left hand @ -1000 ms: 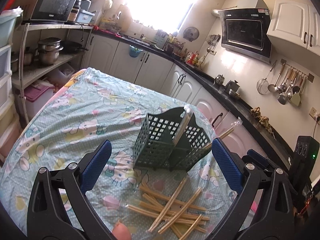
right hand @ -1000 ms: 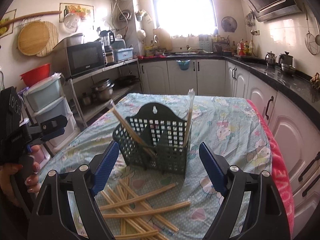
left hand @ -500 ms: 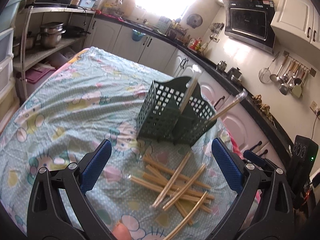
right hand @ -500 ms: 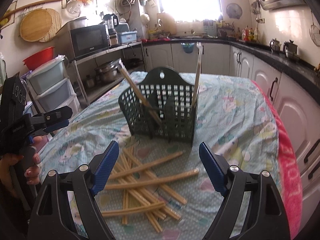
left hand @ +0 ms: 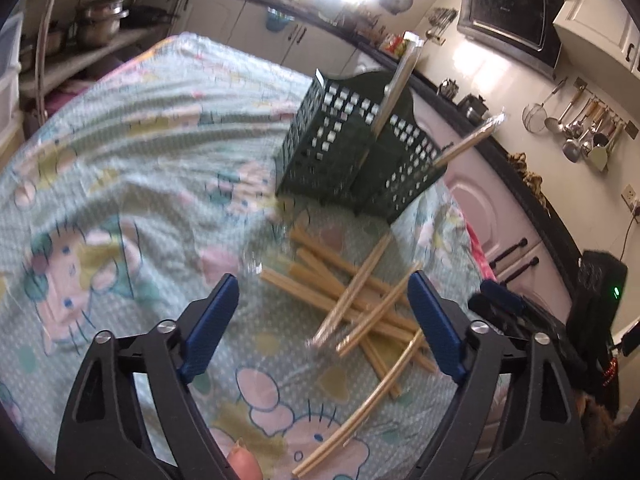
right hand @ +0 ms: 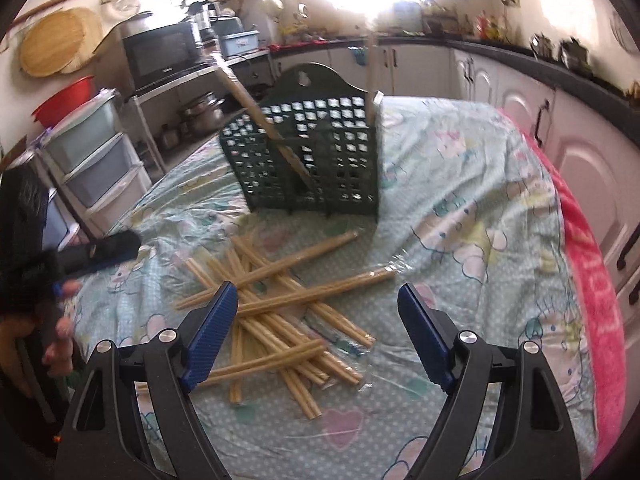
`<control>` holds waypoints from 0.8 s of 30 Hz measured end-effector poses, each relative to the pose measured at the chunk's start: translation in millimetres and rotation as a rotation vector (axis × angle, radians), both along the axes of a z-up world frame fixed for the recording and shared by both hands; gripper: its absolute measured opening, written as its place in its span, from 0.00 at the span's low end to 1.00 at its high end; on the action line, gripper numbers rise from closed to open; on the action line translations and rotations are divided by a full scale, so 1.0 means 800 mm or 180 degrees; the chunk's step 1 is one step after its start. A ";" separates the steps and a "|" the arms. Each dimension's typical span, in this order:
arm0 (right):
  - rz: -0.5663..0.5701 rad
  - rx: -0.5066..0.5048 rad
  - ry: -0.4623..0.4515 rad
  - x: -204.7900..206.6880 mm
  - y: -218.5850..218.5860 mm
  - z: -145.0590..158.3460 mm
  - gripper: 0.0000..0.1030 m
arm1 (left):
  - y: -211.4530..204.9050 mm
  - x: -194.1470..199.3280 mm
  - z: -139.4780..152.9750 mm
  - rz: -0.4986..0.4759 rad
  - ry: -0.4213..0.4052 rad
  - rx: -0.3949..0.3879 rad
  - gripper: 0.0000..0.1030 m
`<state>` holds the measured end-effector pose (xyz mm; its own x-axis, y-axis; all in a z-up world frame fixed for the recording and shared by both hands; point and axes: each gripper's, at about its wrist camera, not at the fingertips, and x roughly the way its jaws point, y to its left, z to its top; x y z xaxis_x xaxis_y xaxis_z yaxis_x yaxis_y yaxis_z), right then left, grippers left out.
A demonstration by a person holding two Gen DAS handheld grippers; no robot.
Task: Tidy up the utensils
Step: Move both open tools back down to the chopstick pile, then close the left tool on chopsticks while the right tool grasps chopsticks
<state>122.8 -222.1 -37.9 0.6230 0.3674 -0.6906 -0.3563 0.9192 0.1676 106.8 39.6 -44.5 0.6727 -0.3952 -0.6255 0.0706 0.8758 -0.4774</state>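
Left gripper jaws spread wide, nothing between them, hovering above the table with the chopstick pile at lower centre-right of the frame. Right gripper likewise wide apart and empty, above the same pile at centre of its frame. Green utensil basket stands upright beyond the pile, near the table's far right edge in the left view; two wrapped chopsticks lean out of it. Open cloth to the left of the basket and pile in the left view; in the right view, open cloth to the right up to the pink table edge. Left view is motion-blurred, so cloth pattern and stick ends smear. Pile sticks overlap; count unclear. Left gripper's body shows blurred at left edge of the right view.
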 end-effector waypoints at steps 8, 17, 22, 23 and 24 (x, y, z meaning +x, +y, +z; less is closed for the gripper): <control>-0.0186 0.0080 0.0232 0.033 -0.018 -0.026 0.67 | -0.002 -0.002 -0.030 -0.0104 0.0227 -0.0124 0.63; -0.0259 0.0039 0.0267 0.066 -0.026 -0.039 0.62 | -0.001 0.003 -0.052 -0.0166 0.0399 -0.0372 0.56; -0.0253 0.0039 0.0317 0.079 -0.027 -0.045 0.60 | 0.000 0.009 -0.063 -0.0214 0.0478 -0.0627 0.52; -0.0255 0.0052 0.0332 0.081 -0.027 -0.046 0.60 | -0.001 0.011 -0.064 -0.0222 0.0494 -0.0670 0.52; -0.0253 0.0061 0.0349 0.083 -0.027 -0.048 0.60 | -0.001 0.012 -0.067 -0.0227 0.0509 -0.0706 0.51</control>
<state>189.2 -243.9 -76.1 0.5718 0.3336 -0.7495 -0.2610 0.9401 0.2193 116.7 38.7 -97.8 0.5380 -0.5771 -0.6144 0.0367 0.7442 -0.6669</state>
